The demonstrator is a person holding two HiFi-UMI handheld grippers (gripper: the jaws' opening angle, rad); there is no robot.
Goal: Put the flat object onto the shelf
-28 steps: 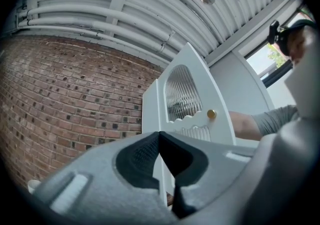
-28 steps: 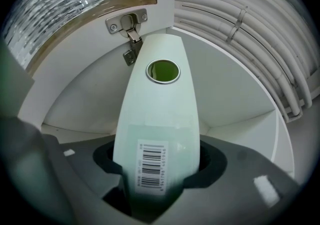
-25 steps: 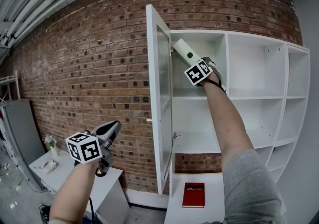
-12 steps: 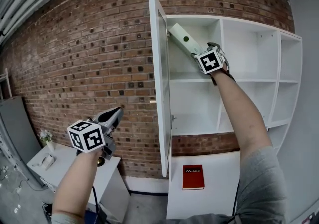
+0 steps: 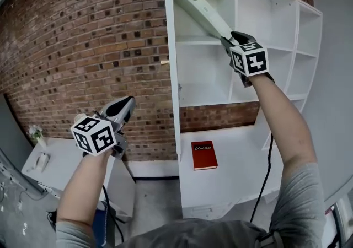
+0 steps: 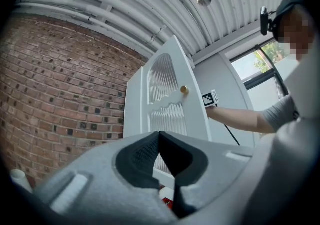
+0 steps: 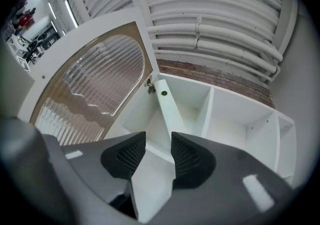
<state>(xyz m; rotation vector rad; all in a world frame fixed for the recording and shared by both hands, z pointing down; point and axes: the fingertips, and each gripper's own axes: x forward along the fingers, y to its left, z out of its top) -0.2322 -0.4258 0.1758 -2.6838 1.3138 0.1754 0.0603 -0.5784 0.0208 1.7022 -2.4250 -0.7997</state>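
Observation:
The flat object (image 5: 201,7) is a long white slab with a green dot. It leans across the top left compartment of the white shelf unit (image 5: 276,48), its far end in the upper left corner. My right gripper (image 5: 229,37) is at the slab's lower end, by the compartment's shelf board. In the right gripper view the slab (image 7: 167,106) runs up from between the jaws of that gripper (image 7: 158,136), which are closing; I see no firm press on it. My left gripper (image 5: 127,103) hangs low at the left, its pads (image 6: 150,151) shut and empty.
The cabinet door (image 5: 171,65) stands open, edge-on, left of the compartment. A red book (image 5: 203,155) lies on the low white cabinet top (image 5: 237,164) below the shelves. A white table (image 5: 60,158) stands at the left under the brick wall (image 5: 99,48).
My right gripper has drawn back along the slab to its lower end, so more of the slab shows. The view has tilted down. The left gripper stays put.

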